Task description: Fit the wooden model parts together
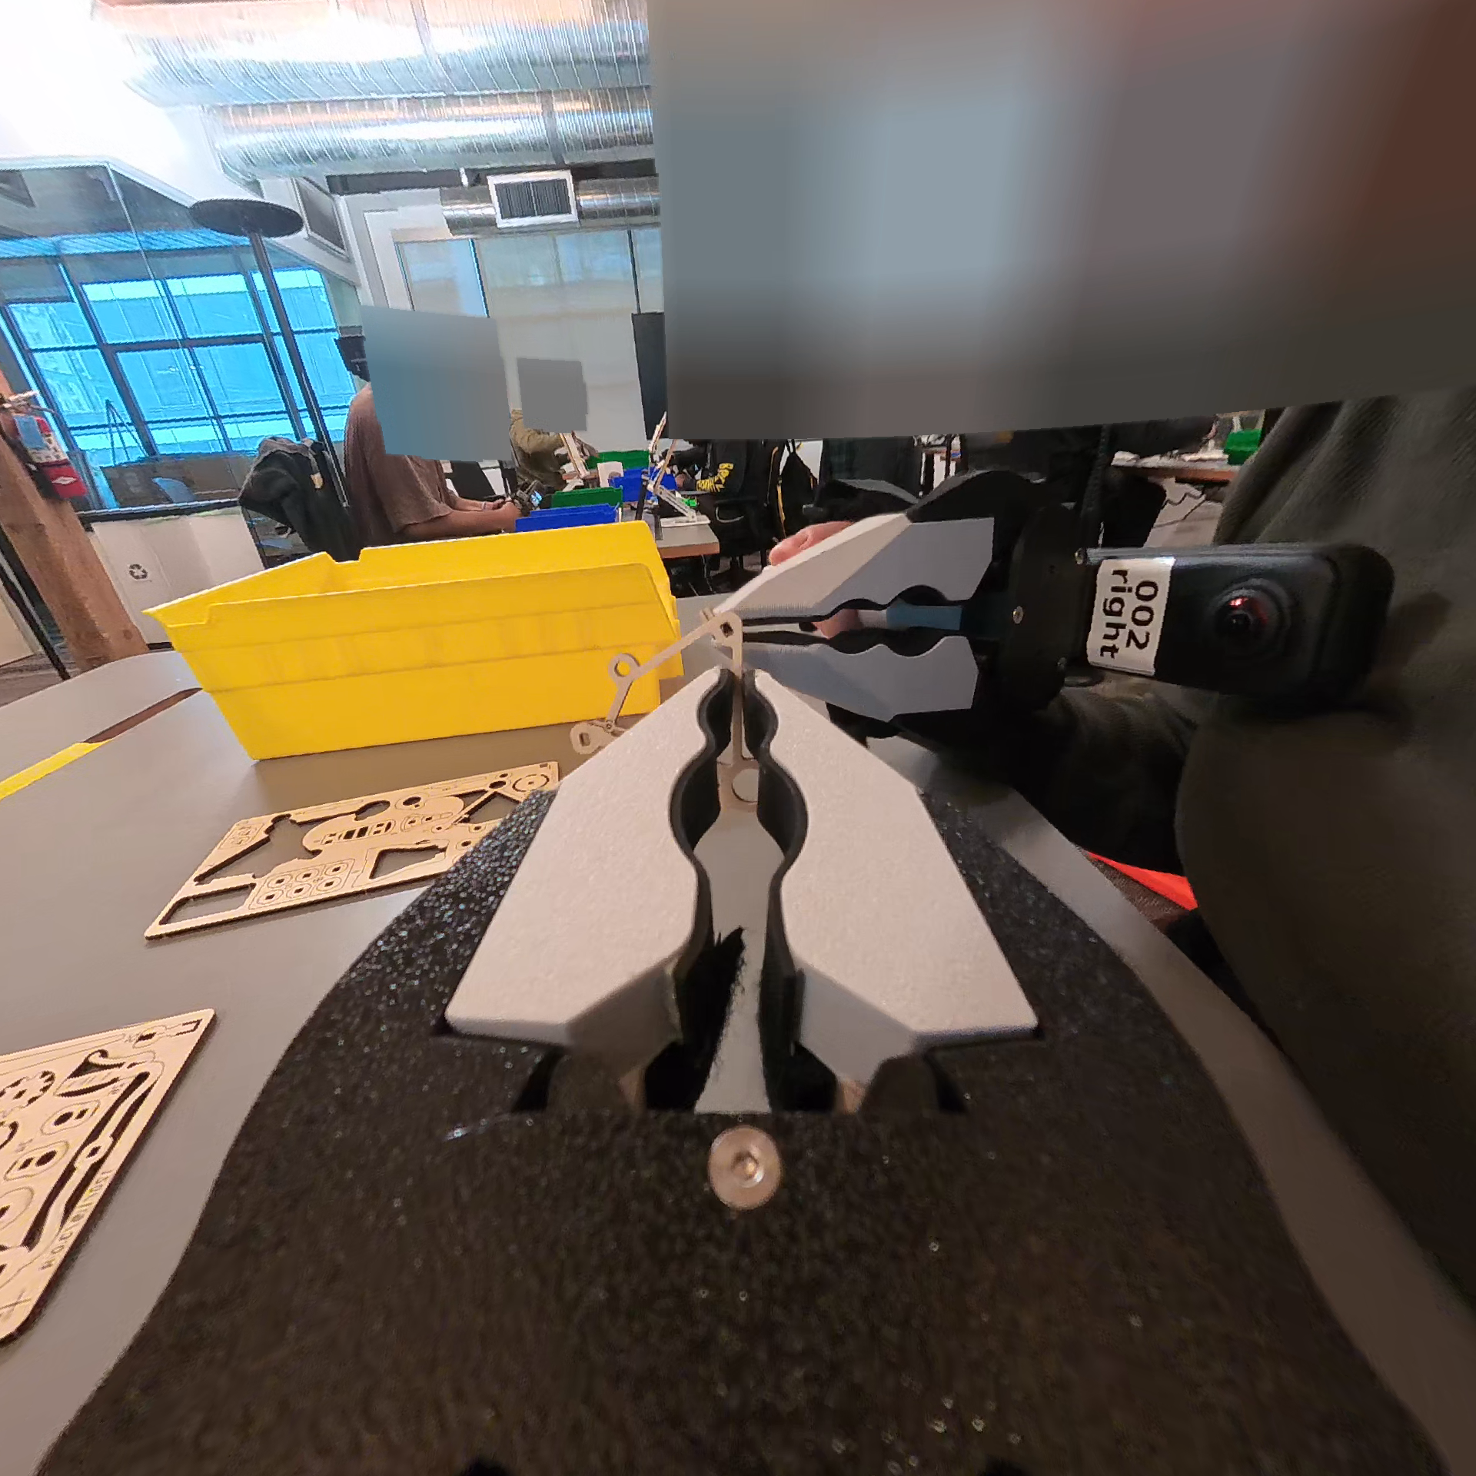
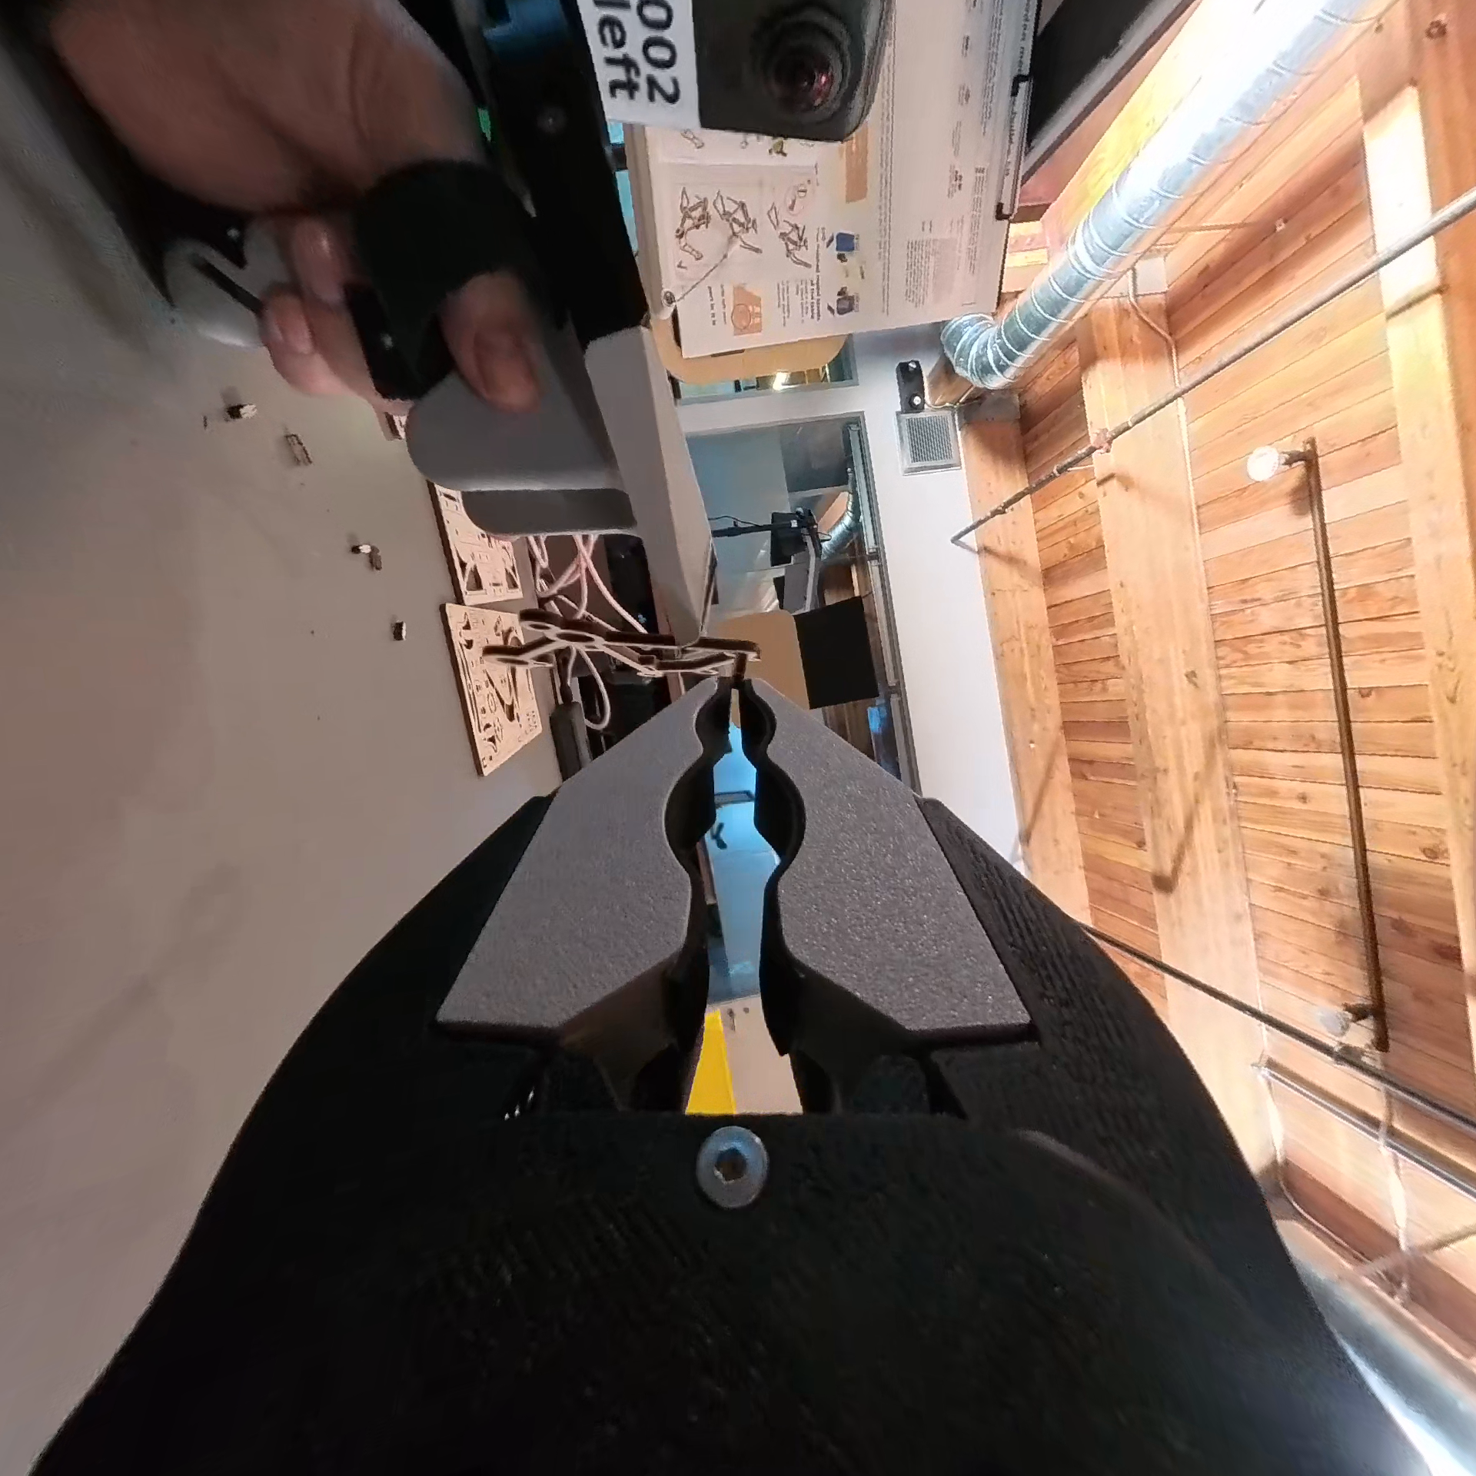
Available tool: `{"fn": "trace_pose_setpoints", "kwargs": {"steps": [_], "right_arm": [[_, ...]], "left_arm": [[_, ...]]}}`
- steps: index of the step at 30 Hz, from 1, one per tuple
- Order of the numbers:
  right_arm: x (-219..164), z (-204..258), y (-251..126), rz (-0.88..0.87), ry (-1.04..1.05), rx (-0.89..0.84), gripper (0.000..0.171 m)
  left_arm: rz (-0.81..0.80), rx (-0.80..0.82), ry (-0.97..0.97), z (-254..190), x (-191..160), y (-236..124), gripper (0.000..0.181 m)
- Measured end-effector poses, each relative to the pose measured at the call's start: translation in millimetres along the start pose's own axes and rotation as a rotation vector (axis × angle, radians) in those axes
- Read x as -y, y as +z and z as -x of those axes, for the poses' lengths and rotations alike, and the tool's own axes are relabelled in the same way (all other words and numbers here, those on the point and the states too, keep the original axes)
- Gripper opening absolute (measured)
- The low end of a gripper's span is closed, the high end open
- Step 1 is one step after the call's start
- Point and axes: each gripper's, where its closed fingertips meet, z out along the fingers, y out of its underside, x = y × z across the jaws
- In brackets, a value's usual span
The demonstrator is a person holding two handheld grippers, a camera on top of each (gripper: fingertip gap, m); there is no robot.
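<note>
A bright yellow plastic bin [image 1: 415,639] stands on the grey table [image 1: 120,799], a yellow tape strip [image 1: 48,768] near it. Blue and green bins [image 1: 575,511] sit on desks behind. A silver ribbed duct [image 2: 1118,224] crosses the wooden plank wall [image 2: 1278,639].

The left wrist view sits just behind its own gripper [image 1: 739,679], upright, looking forward and slightly down across the grey table [image 1: 319,998] toward a yellow bin [image 1: 415,639] and the open room beyond. The right gripper [image 1: 731,627] enters from the right, very near, its camera [image 1: 1246,619] facing back at the lens. The right wrist view is rolled on its side — table [image 2: 160,799] at left, wooden ceiling [image 2: 1238,639] at right — and looks along its own gripper [image 2: 731,687]. Both views share the wooden model piece [image 1: 679,647] [image 2: 631,643] pinched where the fingertips meet, and the cut-out sheets [image 1: 359,839] [image 2: 487,687] on the table.
</note>
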Motion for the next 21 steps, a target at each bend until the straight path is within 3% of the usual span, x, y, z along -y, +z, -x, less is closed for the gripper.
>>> {"fn": "trace_pose_setpoints", "kwargs": {"steps": [12,21], "right_arm": [[2.5,0.8,-2.2,-0.01,-0.024,0.005,0.0],[1.5,3.7,-1.7,-0.007,-0.033,0.022,0.0]], "left_arm": [[0.1,0.016,0.183,-0.3,-2.0,-1.2,0.0],[0.164,-0.013,0.159,0.1,-4.5,-1.8,0.0]]}}
